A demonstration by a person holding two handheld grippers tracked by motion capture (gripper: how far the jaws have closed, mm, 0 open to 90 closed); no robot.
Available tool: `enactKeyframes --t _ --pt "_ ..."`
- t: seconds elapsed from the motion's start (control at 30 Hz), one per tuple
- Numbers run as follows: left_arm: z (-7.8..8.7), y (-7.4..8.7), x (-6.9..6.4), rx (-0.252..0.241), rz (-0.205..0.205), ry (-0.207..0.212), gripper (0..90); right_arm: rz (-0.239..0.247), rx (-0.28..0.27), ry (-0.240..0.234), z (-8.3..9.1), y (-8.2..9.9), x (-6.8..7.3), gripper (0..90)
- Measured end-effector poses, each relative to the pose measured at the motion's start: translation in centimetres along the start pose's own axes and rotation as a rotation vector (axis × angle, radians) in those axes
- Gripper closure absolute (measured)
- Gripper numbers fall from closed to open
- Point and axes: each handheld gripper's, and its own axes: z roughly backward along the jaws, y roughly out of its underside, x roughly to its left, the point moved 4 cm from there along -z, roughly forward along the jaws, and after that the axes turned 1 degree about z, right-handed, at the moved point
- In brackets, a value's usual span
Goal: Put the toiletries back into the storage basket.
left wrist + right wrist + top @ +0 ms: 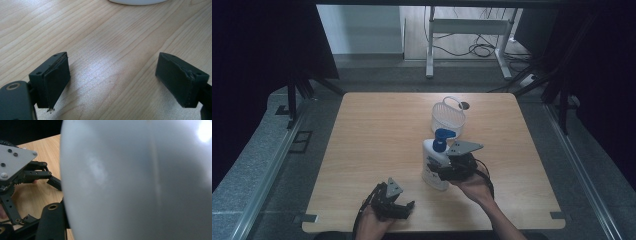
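Right now the right tool (443, 170) is clamped on the lower body of a white pump bottle (435, 165) with a blue pump head (442, 138), the bottle standing upright on the wooden surface (377, 135). In the high view the tool comes at the bottle from its right side, with the grey three-cornered plate (464, 147) on top and the person's right hand (474, 187) behind it. In the right gripper view the bottle's pale wall (140, 180) sits pressed up against the camera, blurred, and hides most of the jaws; one black jaw arm shows at the lower left against the bottle.

Beyond the bottle, on the far side from the right tool's hand, stands a white basket (448, 117) with a loop handle, near the bottle but apart from it.

The left tool (404, 207) lies low over the near edge of the surface, well to the left of the right tool and nearer the person, held in the left hand (372, 222). Its jaws are spread wide with only bare wood between the pads (56, 80). In the left gripper view a white edge of the bottle's base (137, 2) shows ahead of the jaws, at the top. From the right gripper view, the left tool (53, 182) appears farther off at the left.
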Motion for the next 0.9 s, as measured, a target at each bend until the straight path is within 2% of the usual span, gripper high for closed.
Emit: enactKeyframes --t 0.17,0.33,0.7,0.9 --pt "0.0 0.0 0.0 0.0 -0.002 0.0 11.7 0.006 0.004 -0.018 0.1 0.0 -0.1 37.0" --pt "0.0 0.0 0.0 0.001 -0.002 0.0 11.7 -0.003 0.013 -0.055 0.2 -0.3 -0.1 37.1" --pt "0.0 0.0 0.0 0.0 -0.001 0.001 11.7 -0.004 0.016 -0.063 0.7 -1.6 -1.5 37.1" --pt "0.0 0.0 0.0 0.001 -0.002 0.004 11.7 0.011 0.022 -0.067 1.0 -2.3 -2.5 37.2"
